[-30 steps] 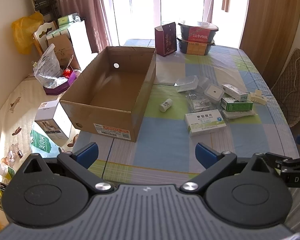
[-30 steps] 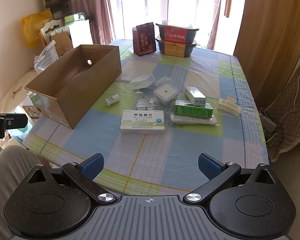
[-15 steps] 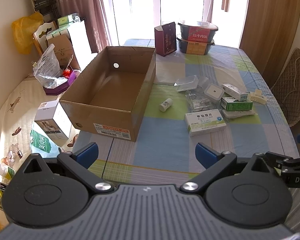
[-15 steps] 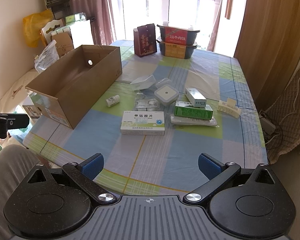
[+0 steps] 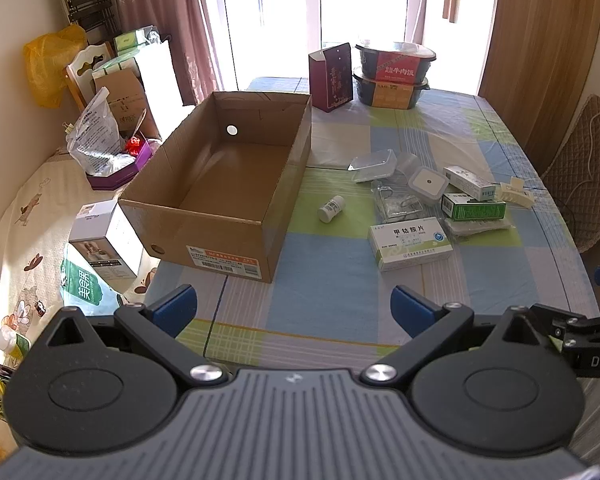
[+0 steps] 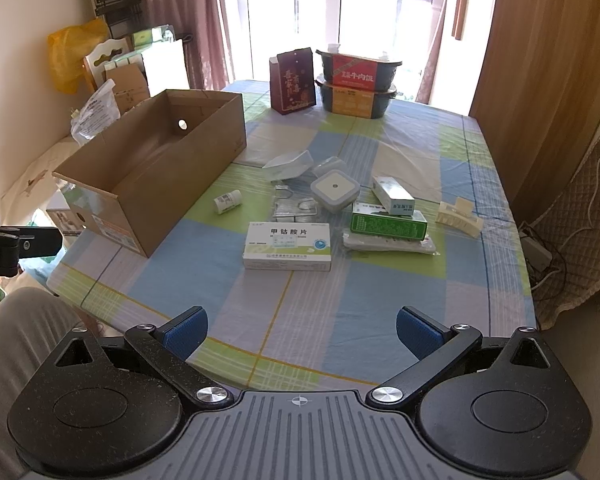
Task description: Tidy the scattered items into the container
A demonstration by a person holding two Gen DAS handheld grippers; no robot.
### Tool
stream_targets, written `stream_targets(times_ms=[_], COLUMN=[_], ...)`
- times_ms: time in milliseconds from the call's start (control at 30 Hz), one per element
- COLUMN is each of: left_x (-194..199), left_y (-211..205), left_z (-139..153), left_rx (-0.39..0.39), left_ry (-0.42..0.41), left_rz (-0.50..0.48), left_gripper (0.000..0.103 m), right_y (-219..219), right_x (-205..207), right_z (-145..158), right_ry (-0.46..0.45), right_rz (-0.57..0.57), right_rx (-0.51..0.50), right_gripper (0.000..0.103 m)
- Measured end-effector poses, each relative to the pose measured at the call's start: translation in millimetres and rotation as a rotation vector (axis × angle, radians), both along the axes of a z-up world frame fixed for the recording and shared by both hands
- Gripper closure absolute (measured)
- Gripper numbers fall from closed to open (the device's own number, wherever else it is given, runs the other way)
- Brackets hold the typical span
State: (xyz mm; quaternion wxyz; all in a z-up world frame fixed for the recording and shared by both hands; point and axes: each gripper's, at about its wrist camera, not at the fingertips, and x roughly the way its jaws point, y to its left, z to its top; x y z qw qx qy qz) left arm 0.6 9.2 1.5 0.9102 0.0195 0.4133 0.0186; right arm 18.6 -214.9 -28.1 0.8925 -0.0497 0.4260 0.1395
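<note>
An empty cardboard box (image 5: 204,216) (image 6: 168,184) stands open on the left of the checked tablecloth. Scattered to its right lie a small white pill bottle (image 5: 331,208) (image 6: 227,201), a white medicine box (image 5: 410,243) (image 6: 288,246), a green box (image 5: 473,209) (image 6: 388,223), a small white carton (image 6: 393,195), a square lidded tub (image 5: 428,182) (image 6: 335,189), a clear tray (image 6: 288,165), blister packs (image 6: 294,208) and a cream hair clip (image 5: 517,193) (image 6: 459,216). My left gripper (image 5: 294,306) and right gripper (image 6: 302,326) are both open and hold nothing, at the table's near edge.
A maroon carton (image 6: 293,81) and two stacked black food bowls (image 6: 356,82) stand at the far end. A bench on the left carries bags and boxes (image 5: 100,140). A padded chair (image 6: 580,216) is at the right. A person's knee (image 6: 16,344) shows at the lower left.
The right gripper has crept slightly forward toward the items. The left gripper has not visibly moved, and nothing on the table has shifted.
</note>
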Motion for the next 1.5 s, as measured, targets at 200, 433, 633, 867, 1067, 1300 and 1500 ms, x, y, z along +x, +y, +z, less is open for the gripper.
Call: stream_targets(times_ms=[200,433,633,867,1067,1300,1500], left_x=[0.6,0.8,1.6,3.8,6.5,15.1,31.1], left_y=[0.0,0.3,1.0,0.9,-1.4,-10.9,-21.6], left_z=[-0.5,-1.7,-3.0,-5.5,-10.1,-21.7,-39.6], left_rx=[0.000,0.001,0.002,0.002,-0.001,0.004,-0.020], left_ry=[0.001,0.003,0.007,0.014,0.027,0.054,0.083], left_rz=[0.000,0.001,-0.001,-0.003,-0.010,-0.050,-0.102], left_gripper=[0.001,0.001,0.001,0.001,0.001,0.001,0.001], right_y=[1.2,0.8,1.2,-1.3,-2.2,-7.6,-23.1], right_x=[-0.3,-0.6,0.3,0.7,3.1,9.9,20.1], right_z=[-1.1,-1.9,-3.1,-5.8,-9.9,-19.7,-28.9], right_ry=[-0.001,-0.001,0.001,0.007,0.017,0.035,0.043], right_rz=[-0.001,0.000,0.001,0.000,-0.003,-0.020,-0.089], right_rx=[-0.002,-0.003,-0.003,-0.003,-0.003,0.006,0.024], right_gripper=[0.000,0.000,0.000,0.000,0.000,0.000,0.000])
